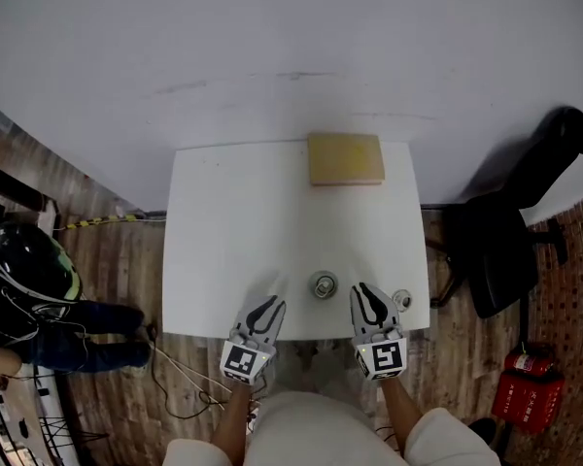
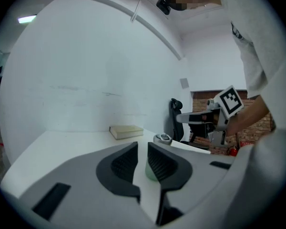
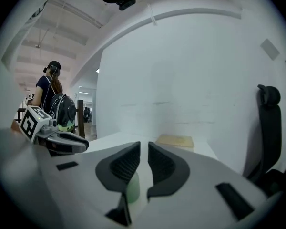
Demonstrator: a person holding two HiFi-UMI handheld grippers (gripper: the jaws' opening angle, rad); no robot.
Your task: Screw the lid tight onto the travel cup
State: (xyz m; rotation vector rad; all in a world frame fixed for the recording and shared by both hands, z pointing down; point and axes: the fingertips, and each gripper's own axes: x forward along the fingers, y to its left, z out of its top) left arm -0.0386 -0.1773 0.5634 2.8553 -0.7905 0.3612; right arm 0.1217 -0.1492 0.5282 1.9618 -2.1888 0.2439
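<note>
The travel cup (image 1: 323,285) stands upright near the front edge of the white table (image 1: 233,221), its round metal mouth facing up. A small round lid (image 1: 401,299) lies apart from it by the front right corner. My left gripper (image 1: 268,311) is just left of the cup and my right gripper (image 1: 367,302) just right of it, between cup and lid. Both are shut with nothing between the jaws. In the left gripper view the cup (image 2: 163,138) shows behind the right jaw, pale green below. In the right gripper view its green body (image 3: 132,187) shows under the left jaw.
A tan book-like block (image 1: 346,158) lies at the table's far edge against the white wall. A black office chair (image 1: 510,236) stands right of the table, with a red extinguisher (image 1: 525,391) on the floor. A person with a dark backpack (image 1: 29,280) stands at the left.
</note>
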